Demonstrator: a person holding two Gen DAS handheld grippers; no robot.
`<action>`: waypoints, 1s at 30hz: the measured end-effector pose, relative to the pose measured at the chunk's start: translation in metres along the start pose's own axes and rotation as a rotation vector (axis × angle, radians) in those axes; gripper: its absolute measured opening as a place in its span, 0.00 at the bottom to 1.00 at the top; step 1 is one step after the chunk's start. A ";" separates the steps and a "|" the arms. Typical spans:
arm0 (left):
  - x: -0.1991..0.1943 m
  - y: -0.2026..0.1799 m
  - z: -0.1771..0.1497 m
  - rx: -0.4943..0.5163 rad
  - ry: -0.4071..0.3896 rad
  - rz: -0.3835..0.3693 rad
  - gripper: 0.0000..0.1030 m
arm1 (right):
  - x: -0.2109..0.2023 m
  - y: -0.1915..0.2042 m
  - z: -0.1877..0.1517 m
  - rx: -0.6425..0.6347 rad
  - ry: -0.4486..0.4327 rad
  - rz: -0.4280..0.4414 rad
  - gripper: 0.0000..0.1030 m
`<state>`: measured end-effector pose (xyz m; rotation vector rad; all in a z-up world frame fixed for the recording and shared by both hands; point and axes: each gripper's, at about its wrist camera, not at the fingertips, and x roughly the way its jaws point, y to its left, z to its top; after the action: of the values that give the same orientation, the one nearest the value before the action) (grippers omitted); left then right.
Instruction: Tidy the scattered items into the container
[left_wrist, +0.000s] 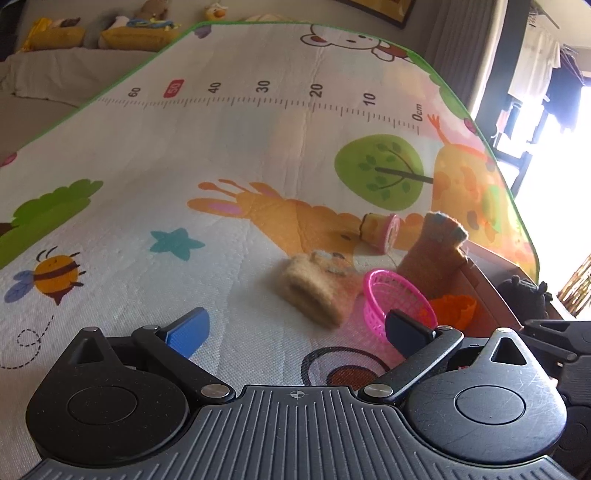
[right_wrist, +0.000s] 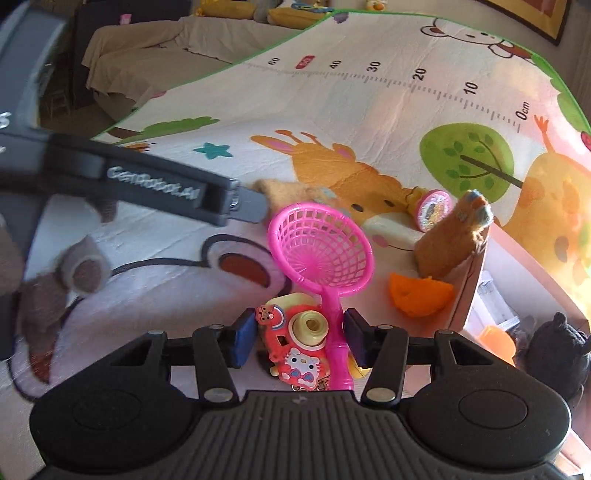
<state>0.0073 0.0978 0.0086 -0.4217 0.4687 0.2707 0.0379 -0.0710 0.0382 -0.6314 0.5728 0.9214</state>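
Left gripper (left_wrist: 295, 334) held low over the printed play mat (left_wrist: 229, 155), jaws wide apart, nothing between the blue pad (left_wrist: 189, 331) and its opposite. Right gripper (right_wrist: 300, 343) angled down over a red toy camera (right_wrist: 295, 341) and the handle of a pink net scoop (right_wrist: 320, 245), both lying between the pads; pads standing just beside these items, gap visible on the left side, contact on the right not determinable, so no firm clamp confirmed. Scoop hoop raised forward of the fingers, handle running back beside the camera. Cardboard box (right_wrist: 471, 291), the container, at the right edge of the mat, near wall facing the scoop. Brown knitted glove (right_wrist: 452, 240) propped upright against the box's rim, blue fingertips uppermost. Orange plastic piece (right_wrist: 419, 295) on the mat touching the box's near wall. Second orange item (right_wrist: 496, 341) and a black plush toy (right_wrist: 557, 350) on the box side of that wall; whether inside cannot be told. Pale knitted glove (left_wrist: 314, 291) flat on the mat just left of the scoop, blurred. Small round pink-lidded toy (right_wrist: 432, 208) on its side beyond, near the upright glove. Grey plush toy (right_wrist: 55, 284) at the left in the right wrist view, blurred.
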 end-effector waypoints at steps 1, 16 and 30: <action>0.000 0.000 0.000 -0.001 0.000 0.000 1.00 | -0.006 0.003 -0.003 -0.003 -0.003 0.022 0.49; -0.017 0.005 0.005 0.026 0.027 0.029 1.00 | -0.031 0.007 -0.028 0.046 -0.053 -0.043 0.72; -0.037 -0.070 -0.037 0.249 0.250 -0.204 1.00 | -0.085 -0.047 -0.078 0.278 -0.113 -0.211 0.91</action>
<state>-0.0141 0.0142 0.0195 -0.2569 0.6906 -0.0399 0.0231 -0.1934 0.0548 -0.3775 0.5111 0.6599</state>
